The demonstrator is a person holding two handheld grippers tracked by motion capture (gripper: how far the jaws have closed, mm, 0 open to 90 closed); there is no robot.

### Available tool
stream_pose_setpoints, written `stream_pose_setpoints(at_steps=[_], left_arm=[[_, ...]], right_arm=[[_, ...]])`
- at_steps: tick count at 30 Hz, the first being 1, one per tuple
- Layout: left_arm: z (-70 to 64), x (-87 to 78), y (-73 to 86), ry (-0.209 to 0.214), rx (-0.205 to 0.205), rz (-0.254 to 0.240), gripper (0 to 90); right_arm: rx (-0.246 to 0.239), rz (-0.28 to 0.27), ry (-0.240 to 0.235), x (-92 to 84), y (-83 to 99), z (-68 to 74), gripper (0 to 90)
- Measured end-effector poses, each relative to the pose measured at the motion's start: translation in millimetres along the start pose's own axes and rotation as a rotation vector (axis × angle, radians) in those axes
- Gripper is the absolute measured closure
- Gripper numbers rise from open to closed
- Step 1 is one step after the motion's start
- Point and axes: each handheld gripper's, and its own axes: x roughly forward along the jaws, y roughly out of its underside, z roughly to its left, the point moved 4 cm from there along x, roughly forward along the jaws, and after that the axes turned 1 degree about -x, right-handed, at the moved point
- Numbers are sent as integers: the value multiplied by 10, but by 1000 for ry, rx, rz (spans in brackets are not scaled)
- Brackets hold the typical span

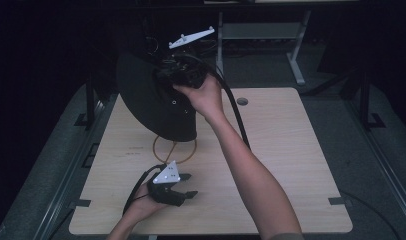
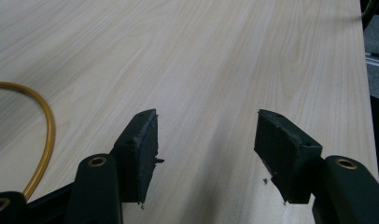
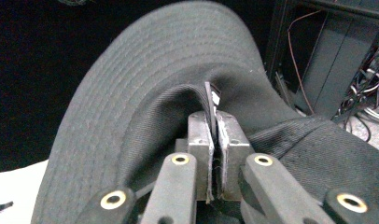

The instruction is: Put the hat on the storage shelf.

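Nearest, the left gripper rested low on the table, jaws apart and empty, beside a yellow ring. Farther right, the right gripper pinched the black hat, lifted above the table's far edge.

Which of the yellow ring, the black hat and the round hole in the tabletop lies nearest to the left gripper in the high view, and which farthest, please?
From the left gripper, at the table's near edge:
1. Yellow ring: flat on the table just beyond it.
2. Black hat: farther back, held up above the ring by the right gripper.
3. Round hole: near the far edge, off to the right.
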Motion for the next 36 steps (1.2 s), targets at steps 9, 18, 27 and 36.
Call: stream_pose_setpoints(at_steps=[9, 18, 27, 36], left_arm=[[-28, 22, -5, 9, 7, 6, 391], [-68, 23, -8, 17, 26, 8, 389], [-45, 19, -4, 7, 22, 10, 380], [-25, 14, 4, 0, 4, 15, 365]], right_arm=[[-42, 52, 0, 246, 18, 122, 837], [-71, 102, -60, 371, 67, 290, 664], [-33, 90, -83, 244, 181, 191, 571], [4, 66, -91, 87, 334, 34, 485]])
